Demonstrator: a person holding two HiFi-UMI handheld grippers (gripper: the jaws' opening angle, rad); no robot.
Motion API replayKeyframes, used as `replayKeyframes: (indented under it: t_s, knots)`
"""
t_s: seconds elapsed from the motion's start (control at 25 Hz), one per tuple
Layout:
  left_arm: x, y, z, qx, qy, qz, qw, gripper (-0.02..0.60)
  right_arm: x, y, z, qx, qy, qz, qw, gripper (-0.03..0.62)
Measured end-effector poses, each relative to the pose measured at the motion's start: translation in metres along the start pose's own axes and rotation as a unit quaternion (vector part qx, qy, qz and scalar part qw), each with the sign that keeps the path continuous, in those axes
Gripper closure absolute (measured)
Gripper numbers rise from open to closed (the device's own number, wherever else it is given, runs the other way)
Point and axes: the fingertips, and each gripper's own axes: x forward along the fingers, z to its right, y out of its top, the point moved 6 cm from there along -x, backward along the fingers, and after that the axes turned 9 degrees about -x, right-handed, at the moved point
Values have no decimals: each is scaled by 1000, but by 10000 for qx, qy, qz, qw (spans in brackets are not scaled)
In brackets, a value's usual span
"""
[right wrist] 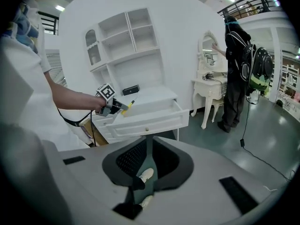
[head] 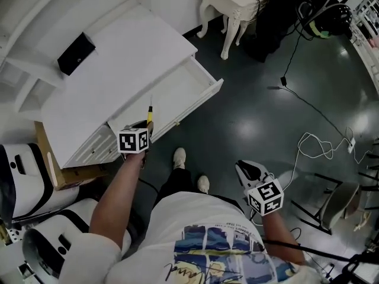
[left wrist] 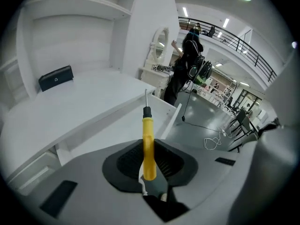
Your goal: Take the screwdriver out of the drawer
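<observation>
White desk (head: pixel 118 84) with open drawer (head: pixel 177 93) carries a small black box (head: pixel 76 53)

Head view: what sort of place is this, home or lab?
Likely a staged set in a big hall, not a home: white desk with open drawer and dressing table on glossy floor, loose cables, railed mezzanine overhead.
</observation>
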Motion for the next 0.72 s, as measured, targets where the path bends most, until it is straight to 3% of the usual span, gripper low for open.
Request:
replayKeyframes:
  t_s: [0.72]
  knots:
    - [-148,-80,97,-182,-804,930,9923,502,-20,-11,-47,-769,628,262,9947,563]
